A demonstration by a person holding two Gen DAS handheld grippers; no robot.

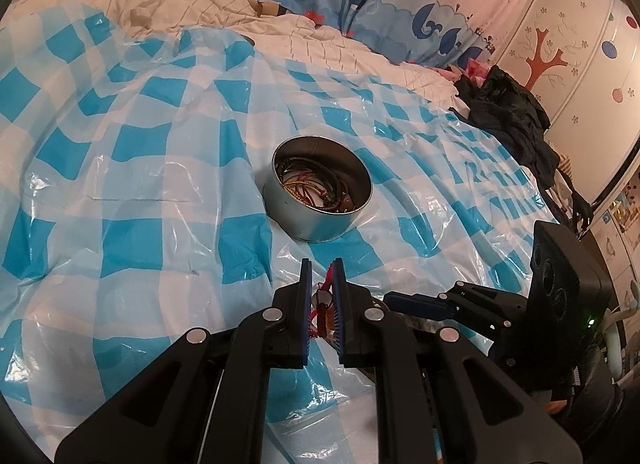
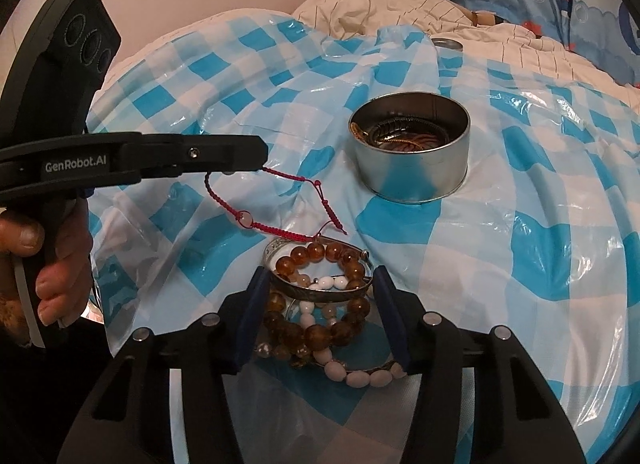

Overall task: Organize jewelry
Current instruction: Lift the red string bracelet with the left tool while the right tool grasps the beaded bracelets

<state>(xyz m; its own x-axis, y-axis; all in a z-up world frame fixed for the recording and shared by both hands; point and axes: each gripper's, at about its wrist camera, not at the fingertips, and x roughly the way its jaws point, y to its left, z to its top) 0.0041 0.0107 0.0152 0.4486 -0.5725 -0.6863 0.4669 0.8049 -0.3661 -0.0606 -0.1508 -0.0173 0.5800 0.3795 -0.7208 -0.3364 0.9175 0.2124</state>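
Left gripper (image 1: 322, 268): clenched on the red cord bracelet (image 2: 280, 203), pinched near the fingertips; the cord hangs from the jaws in a loop and trails down to the jewelry heap just below.

Right gripper (image 2: 318, 284): jaws partly apart, straddling the silver bangle (image 2: 320, 292); the pads stand at or just beside its two sides, and whether they press it cannot be told, so it is entered as not yet gripped.

Step in hand, as judged: lift the red cord clear of the heap and carry it to the metal tin (image 2: 412, 159). To do it well, raise the left hand slowly, since the cord's tail lies against the amber beads and could drag them along. The right claw can steady the heap by closing squarely on the bangle, not on the loose beads, which would roll.

Count, on the blue-and-white checked plastic sheet (image 2: 520, 264):
- Metal tin, round, open: one, beyond the heap, already holding dark and gold cords; their number cannot be told.
- Red cord bracelet with a pale bead: one.
- Amber bead bracelet (image 2: 320, 334): apparently two, overlapping.
- White bead bracelet (image 2: 360, 376): one.
- Silver bangle: one.
- Small metal lid (image 2: 446, 43), well apart, at the sheet's far edge: one.
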